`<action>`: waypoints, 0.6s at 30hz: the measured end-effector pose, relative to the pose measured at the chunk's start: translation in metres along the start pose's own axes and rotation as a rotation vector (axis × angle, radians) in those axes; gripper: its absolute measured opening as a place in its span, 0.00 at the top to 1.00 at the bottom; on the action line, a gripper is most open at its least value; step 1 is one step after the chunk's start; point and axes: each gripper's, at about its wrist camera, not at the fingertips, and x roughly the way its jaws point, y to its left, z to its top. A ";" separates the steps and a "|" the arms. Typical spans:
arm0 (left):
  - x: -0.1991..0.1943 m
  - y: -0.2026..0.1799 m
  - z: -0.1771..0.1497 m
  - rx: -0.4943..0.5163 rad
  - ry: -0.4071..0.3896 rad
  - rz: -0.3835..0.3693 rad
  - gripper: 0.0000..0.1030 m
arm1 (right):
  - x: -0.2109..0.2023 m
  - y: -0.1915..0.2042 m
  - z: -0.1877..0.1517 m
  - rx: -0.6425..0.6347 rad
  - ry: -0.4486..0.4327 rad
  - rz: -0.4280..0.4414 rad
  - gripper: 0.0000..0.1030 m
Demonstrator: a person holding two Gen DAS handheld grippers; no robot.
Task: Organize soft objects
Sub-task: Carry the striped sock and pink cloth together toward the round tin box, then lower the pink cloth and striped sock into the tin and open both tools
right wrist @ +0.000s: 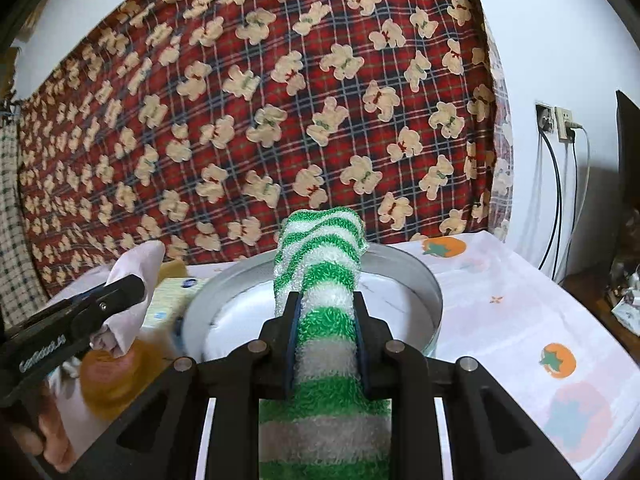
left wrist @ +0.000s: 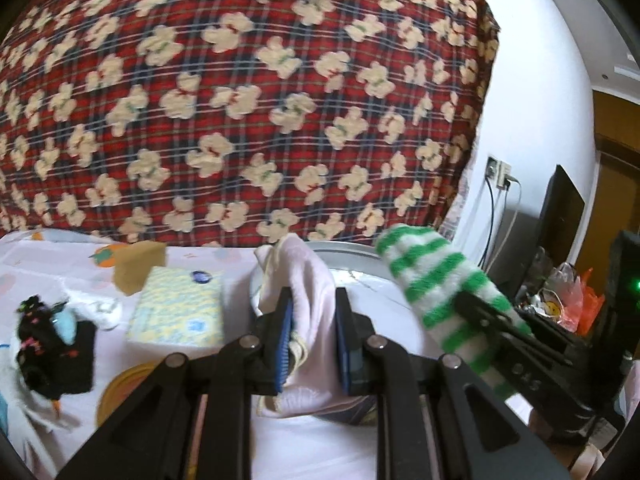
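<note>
Clamped in the right gripper (right wrist: 326,336), the striped green sock (right wrist: 320,264) hangs above the metal tin (right wrist: 434,292), presumably for dropping in, while the left gripper (left wrist: 310,336) pinches a pale pink cloth (left wrist: 306,280) at the tin's left rim.

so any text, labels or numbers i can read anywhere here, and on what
White lettering on the side of the left tongs, right wrist view: blurred, unreadable.
Pale embossed marks on the side of the right tongs, left wrist view: unreadable.
Blue round logo on the tissue pack: too small to read.
No other text shows.
</note>
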 end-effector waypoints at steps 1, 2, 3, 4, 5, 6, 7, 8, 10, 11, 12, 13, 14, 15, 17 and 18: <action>0.004 -0.004 0.000 0.005 0.003 -0.006 0.83 | 0.004 -0.001 0.002 -0.007 0.006 -0.009 0.75; 0.009 -0.007 0.001 0.010 0.005 -0.010 0.83 | 0.009 -0.002 0.003 -0.013 0.012 -0.018 0.75; 0.013 -0.011 0.000 0.017 0.006 -0.012 0.83 | 0.014 -0.003 0.004 -0.019 0.017 -0.025 0.75; 0.018 -0.015 0.000 0.025 0.011 -0.013 0.83 | 0.017 -0.003 0.005 -0.022 0.020 -0.034 0.75; 0.024 -0.019 0.000 0.031 0.018 -0.015 0.83 | 0.021 -0.004 0.006 -0.026 0.025 -0.044 0.75; 0.029 -0.021 -0.001 0.034 0.024 -0.018 0.83 | 0.025 -0.005 0.006 -0.028 0.030 -0.052 0.75; 0.035 -0.024 -0.001 0.037 0.033 -0.022 0.83 | 0.030 -0.007 0.007 -0.026 0.036 -0.059 0.75; 0.040 -0.026 -0.003 0.041 0.040 -0.023 0.83 | 0.034 -0.009 0.008 -0.020 0.041 -0.062 0.75; 0.048 -0.028 -0.005 0.042 0.054 -0.026 0.83 | 0.042 -0.014 0.008 -0.003 0.057 -0.059 0.75; 0.054 -0.028 -0.007 0.038 0.068 -0.031 0.83 | 0.044 -0.015 0.008 0.001 0.063 -0.056 0.75; 0.057 -0.029 -0.008 0.034 0.077 -0.035 0.83 | 0.046 -0.017 0.008 0.002 0.069 -0.054 0.75; 0.061 -0.029 -0.009 0.030 0.087 -0.038 0.83 | 0.049 -0.017 0.008 0.001 0.074 -0.053 0.75; 0.065 -0.029 -0.010 0.030 0.096 -0.039 0.83 | 0.051 -0.018 0.008 -0.001 0.079 -0.054 0.75; 0.067 -0.030 -0.011 0.032 0.099 -0.036 0.83 | 0.054 -0.019 0.007 -0.004 0.087 -0.055 0.75; 0.070 -0.031 -0.013 0.042 0.103 -0.029 0.83 | 0.059 -0.020 0.006 -0.005 0.103 -0.061 0.75; 0.071 -0.032 -0.014 0.046 0.104 -0.027 0.83 | 0.061 -0.021 0.005 -0.003 0.110 -0.062 0.75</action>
